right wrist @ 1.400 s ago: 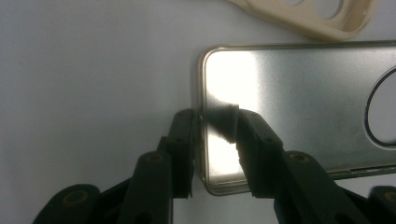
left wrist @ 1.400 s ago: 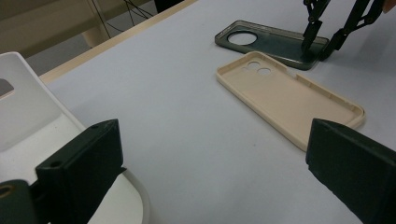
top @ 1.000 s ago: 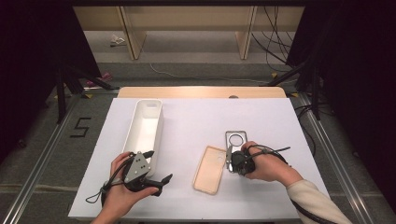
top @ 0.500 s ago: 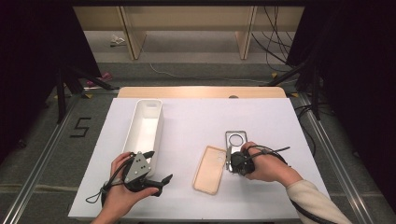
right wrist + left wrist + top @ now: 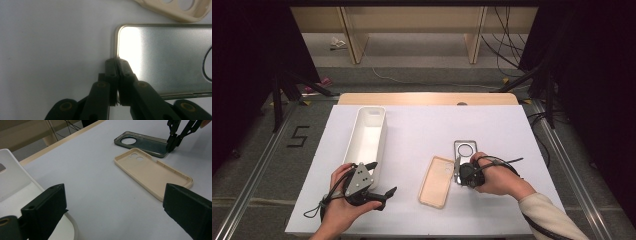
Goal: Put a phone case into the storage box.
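The dark translucent phone case (image 5: 465, 152) lies flat on the white table (image 5: 422, 125), open side up, right of centre, its round camera cut-out toward the far end. My right gripper (image 5: 116, 61) has just been closing, and its jaws are now pinched together on the thin wall at the case's near edge, close to a corner. I judge that the rim is taken because it is the one part of a flat case that narrow tips can get hold of. In the left gripper view the same gripper (image 5: 172, 143) comes down steeply onto that edge, and the case rests level on the table, not yet lifted.

Just beside the dark case, on its left, lies the beige phone case (image 5: 437, 181), also open side up. Its camera-hole end lies near the gripped edge but apart from it. Placed this close, it will probably need some care when the dark case is raised or slid.

My left gripper (image 5: 374, 192) rests near the front edge of the table with its jaws wide apart and nothing between them (image 5: 112, 215). It sits at the near end of the long white bin (image 5: 368, 132), which is empty as far as I can see. I take the bin to be where the cases are meant to go, with the left hand standing by it.
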`<state>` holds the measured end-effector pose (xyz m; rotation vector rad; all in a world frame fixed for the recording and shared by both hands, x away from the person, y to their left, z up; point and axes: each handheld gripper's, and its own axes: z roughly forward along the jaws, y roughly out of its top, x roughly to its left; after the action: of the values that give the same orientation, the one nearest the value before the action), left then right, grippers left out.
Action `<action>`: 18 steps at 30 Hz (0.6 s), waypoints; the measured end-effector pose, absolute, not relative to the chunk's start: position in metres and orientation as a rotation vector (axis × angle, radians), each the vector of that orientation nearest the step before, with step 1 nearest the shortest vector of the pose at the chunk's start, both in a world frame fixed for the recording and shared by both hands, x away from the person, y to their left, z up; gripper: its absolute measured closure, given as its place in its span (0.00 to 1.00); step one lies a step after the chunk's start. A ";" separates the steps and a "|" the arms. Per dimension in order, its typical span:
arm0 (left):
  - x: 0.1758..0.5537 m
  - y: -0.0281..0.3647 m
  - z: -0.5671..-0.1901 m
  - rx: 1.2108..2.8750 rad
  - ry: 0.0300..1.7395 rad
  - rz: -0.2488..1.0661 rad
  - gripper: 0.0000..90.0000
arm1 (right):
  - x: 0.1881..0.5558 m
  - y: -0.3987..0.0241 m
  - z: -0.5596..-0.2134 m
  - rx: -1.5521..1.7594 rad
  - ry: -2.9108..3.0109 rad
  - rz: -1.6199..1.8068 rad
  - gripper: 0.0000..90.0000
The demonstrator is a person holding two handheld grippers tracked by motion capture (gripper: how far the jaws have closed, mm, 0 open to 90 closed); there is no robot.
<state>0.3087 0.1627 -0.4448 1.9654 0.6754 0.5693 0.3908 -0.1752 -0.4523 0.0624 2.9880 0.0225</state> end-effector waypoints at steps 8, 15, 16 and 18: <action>0.308 0.163 -0.444 1.964 0.674 0.569 0.05 | 0.393 -0.181 -0.442 0.066 2.967 0.088 0.98; 0.308 0.164 -0.443 1.955 0.684 0.564 0.05 | 0.393 -0.188 -0.431 0.116 2.931 0.196 0.99; 0.308 0.164 -0.443 1.952 0.685 0.564 0.05 | 0.393 -0.189 -0.429 0.130 2.926 0.211 0.99; 0.308 0.164 -0.442 1.947 0.687 0.563 0.06 | 0.392 -0.192 -0.427 0.151 2.909 0.268 0.99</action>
<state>0.3082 0.1636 -0.4421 1.9467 0.6874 0.5628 0.3923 -0.1918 -0.4273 0.1509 2.9094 0.2678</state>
